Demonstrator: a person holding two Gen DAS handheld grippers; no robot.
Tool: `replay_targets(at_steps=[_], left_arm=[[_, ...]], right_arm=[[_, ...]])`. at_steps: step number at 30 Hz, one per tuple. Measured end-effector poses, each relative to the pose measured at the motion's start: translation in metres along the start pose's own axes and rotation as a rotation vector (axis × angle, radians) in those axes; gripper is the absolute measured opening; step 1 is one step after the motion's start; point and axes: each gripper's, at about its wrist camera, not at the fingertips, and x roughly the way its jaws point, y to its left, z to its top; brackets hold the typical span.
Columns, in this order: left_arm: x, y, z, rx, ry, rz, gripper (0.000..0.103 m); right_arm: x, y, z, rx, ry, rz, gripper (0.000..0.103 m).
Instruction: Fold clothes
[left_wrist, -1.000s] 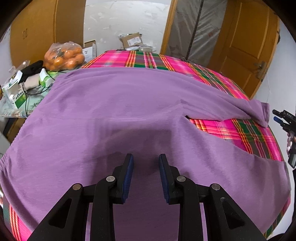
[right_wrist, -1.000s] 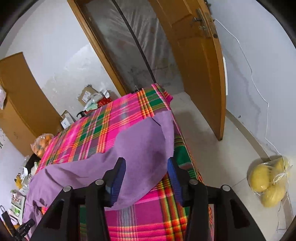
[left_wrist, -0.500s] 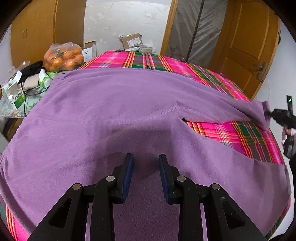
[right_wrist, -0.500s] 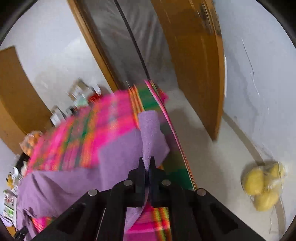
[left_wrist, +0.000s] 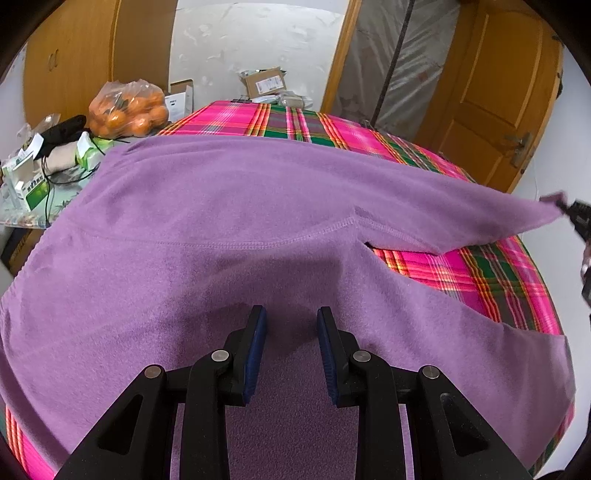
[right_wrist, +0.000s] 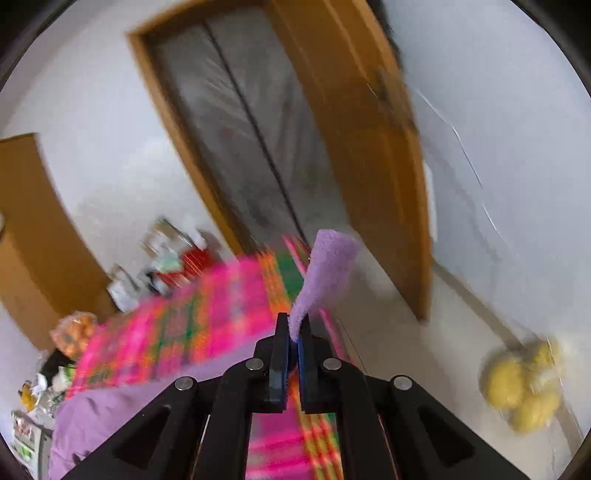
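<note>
Purple fleece garment (left_wrist: 221, 229) fills the left wrist view, spread flat over a desk with a pink plaid cloth (left_wrist: 491, 269). Left claw (left_wrist: 291, 325) sits at six o'clock just above the fabric, fingers apart and holding nothing. One sleeve (left_wrist: 480, 221) stretches toward three o'clock, lifted off the cloth. A bag of oranges (left_wrist: 127, 109) rests at ten o'clock.

Right wrist view, blurred: right claw (right_wrist: 294, 328) is clenched on the sleeve's end, which sticks up toward twelve o'clock. A bag of yellow fruit (right_wrist: 524, 387) lies on the floor at four o'clock.
</note>
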Motion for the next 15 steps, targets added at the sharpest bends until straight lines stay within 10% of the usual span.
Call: replay_targets(at_steps=[5, 15], left_arm=[[-0.001, 0.001, 0.000, -0.019, 0.001, -0.016, 0.029], [-0.010, -0.023, 0.013, 0.046, -0.028, -0.052, 0.029]], right_arm=[[0.038, -0.037, -0.037, 0.096, 0.176, -0.097, 0.017], [0.014, -0.025, -0.028, 0.057, 0.044, -0.117, 0.037]])
